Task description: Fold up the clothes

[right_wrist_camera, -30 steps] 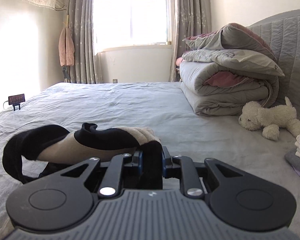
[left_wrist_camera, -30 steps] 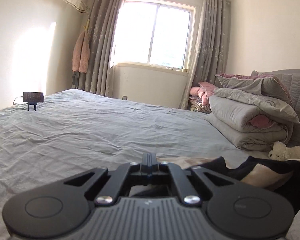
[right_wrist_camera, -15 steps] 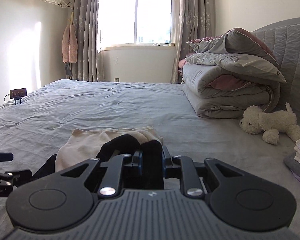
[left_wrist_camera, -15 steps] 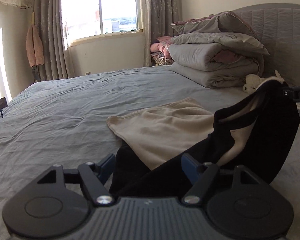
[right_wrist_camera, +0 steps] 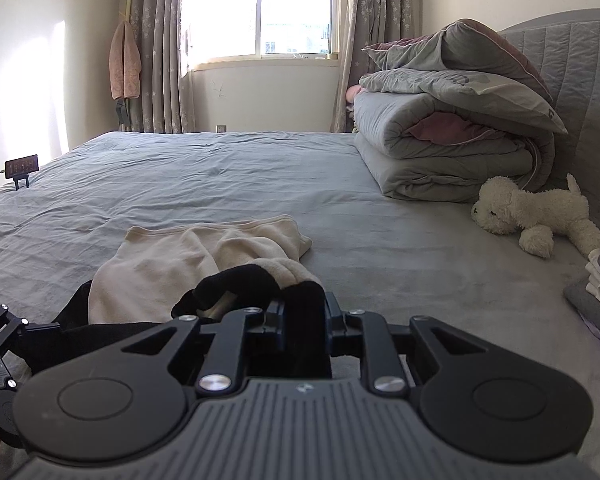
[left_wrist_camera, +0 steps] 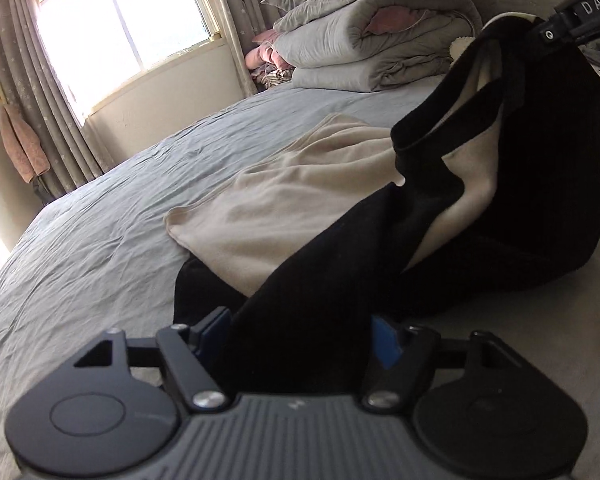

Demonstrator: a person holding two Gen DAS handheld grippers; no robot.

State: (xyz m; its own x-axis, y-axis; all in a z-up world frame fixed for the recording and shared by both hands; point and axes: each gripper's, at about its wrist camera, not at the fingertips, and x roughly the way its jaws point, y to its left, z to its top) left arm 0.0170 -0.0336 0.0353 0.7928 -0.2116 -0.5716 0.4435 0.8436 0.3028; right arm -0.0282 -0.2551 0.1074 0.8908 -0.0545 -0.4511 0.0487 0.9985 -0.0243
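While right hand-held gripper (right_wrist_camera: 303,316) pinches black-and-cream garment (left_wrist_camera: 300,200) raised off bed (left_wrist_camera: 100,240) and left hand-held gripper (left_wrist_camera: 300,334) gapes around black hem, mid-fold; next probably clamp left, then lay flat.

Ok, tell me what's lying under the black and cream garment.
The black and cream garment lies on the grey bed sheet, which shows all around it. Whatever sits beneath the cloth is covered. Right tool clamps its black edge, lifting it.
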